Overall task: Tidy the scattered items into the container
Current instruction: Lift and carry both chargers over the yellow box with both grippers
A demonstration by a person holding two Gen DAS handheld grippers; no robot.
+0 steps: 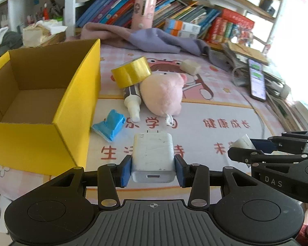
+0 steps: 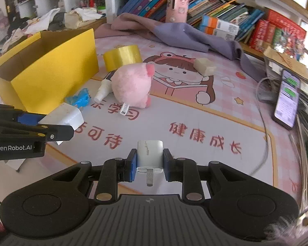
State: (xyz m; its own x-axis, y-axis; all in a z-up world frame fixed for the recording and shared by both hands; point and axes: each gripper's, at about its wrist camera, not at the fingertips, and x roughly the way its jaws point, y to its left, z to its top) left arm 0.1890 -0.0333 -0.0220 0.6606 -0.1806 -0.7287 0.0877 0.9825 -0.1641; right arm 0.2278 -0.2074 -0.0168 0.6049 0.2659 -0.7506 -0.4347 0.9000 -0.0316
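My left gripper (image 1: 153, 169) is shut on a large white charger (image 1: 153, 155), to the right of the open yellow box's (image 1: 76, 106) near corner. My right gripper (image 2: 149, 165) is shut on a small white charger (image 2: 150, 153) over the mat's front middle. On the mat lie a pink plush pig (image 1: 163, 94), a yellow tape roll (image 1: 131, 71), a white glue tube (image 1: 132, 102), a blue wrapper (image 1: 110, 125) and a cream block (image 1: 190, 66). The box also shows in the right wrist view (image 2: 55, 71), at the left.
A purple cloth (image 1: 154, 39) lies at the mat's back. Books (image 1: 174, 14) fill the shelf behind. A lit phone (image 2: 287, 100) leans on stacked papers at the right, with a grey cable (image 2: 264, 143) beside it.
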